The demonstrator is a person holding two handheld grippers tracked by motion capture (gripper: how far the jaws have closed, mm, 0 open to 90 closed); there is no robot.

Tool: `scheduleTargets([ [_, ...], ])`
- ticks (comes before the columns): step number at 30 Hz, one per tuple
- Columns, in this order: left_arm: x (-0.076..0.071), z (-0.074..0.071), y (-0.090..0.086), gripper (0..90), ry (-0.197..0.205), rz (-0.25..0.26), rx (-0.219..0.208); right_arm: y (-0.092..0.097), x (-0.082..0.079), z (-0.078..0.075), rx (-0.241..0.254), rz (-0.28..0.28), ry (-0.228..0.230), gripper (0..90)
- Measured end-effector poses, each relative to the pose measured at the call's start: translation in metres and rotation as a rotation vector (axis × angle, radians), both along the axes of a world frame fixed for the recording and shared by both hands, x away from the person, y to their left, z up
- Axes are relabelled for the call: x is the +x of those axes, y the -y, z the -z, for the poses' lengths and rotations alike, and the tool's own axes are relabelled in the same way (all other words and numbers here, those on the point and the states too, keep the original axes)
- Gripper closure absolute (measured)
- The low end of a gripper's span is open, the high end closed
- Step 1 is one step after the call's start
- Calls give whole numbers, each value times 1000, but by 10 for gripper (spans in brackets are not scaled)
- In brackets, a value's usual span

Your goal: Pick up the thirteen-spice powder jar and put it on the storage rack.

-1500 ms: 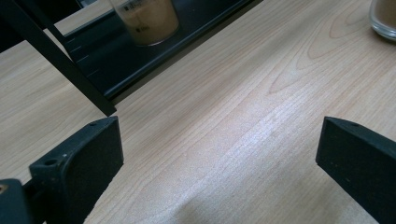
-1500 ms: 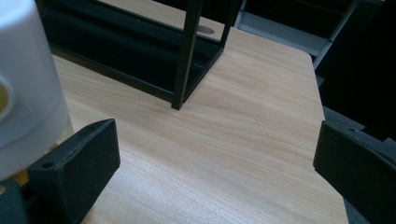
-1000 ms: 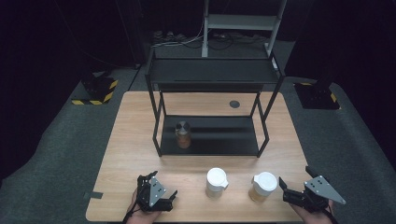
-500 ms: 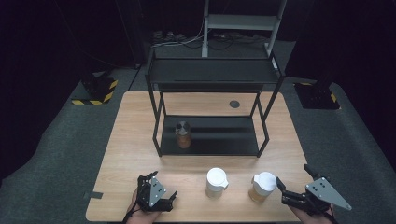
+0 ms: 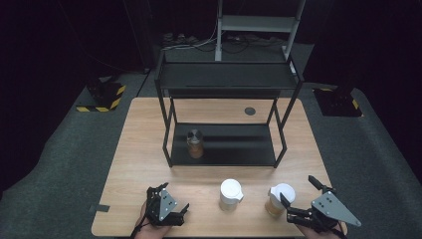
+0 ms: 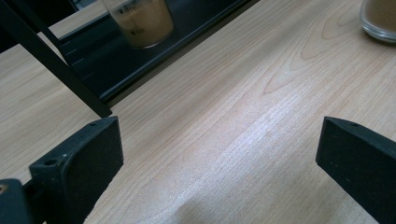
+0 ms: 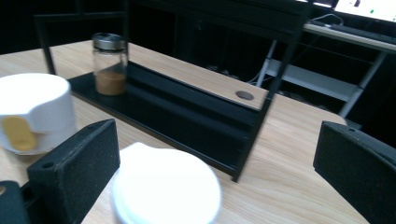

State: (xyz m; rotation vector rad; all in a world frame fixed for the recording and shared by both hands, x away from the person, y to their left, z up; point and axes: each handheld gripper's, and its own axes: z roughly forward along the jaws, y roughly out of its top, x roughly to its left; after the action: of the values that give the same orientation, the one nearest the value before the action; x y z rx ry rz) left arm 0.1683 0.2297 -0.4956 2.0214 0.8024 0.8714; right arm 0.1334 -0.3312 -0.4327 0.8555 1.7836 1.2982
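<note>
On the lower tier of a black two-tier rack [image 5: 226,144] stands a glass jar [image 5: 194,143] with a metal lid and brown powder. Two white-lidded jars stand on the wooden table in front: one in the middle [image 5: 230,193], one to its right [image 5: 280,199]. My right gripper [image 5: 297,190] is open at the front right, its jaws on either side of the right jar's near edge; that jar's lid [image 7: 168,186] sits low between the jaws, close to the left one. My left gripper [image 5: 175,196] is open at the front left over bare wood, holding nothing.
The rack's upper shelf [image 5: 226,77] overhangs the lower tier, and its posts stand on the table. A round hole [image 5: 250,111] is in the tabletop behind the rack. A grey floor surrounds the table, with a metal stand [image 5: 259,22] beyond.
My right gripper has shifted a little left, toward the right white-lidded jar. The left gripper and the jars have stayed put.
</note>
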Motion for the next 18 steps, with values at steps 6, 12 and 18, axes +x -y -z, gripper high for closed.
scheduleTargets([
  [6, 0, 0, 0, 11, -1, 3, 0, -11, 2, 1, 5, -50, -9, 0],
  [12, 1, 0, -1, 11, -2, 5, 0, -23, 2, 0, 7, -90, -9, 0],
  [18, 1, 0, -2, 11, -4, 8, -4, -35, 4, 1, 11, -131, -14, 0],
])
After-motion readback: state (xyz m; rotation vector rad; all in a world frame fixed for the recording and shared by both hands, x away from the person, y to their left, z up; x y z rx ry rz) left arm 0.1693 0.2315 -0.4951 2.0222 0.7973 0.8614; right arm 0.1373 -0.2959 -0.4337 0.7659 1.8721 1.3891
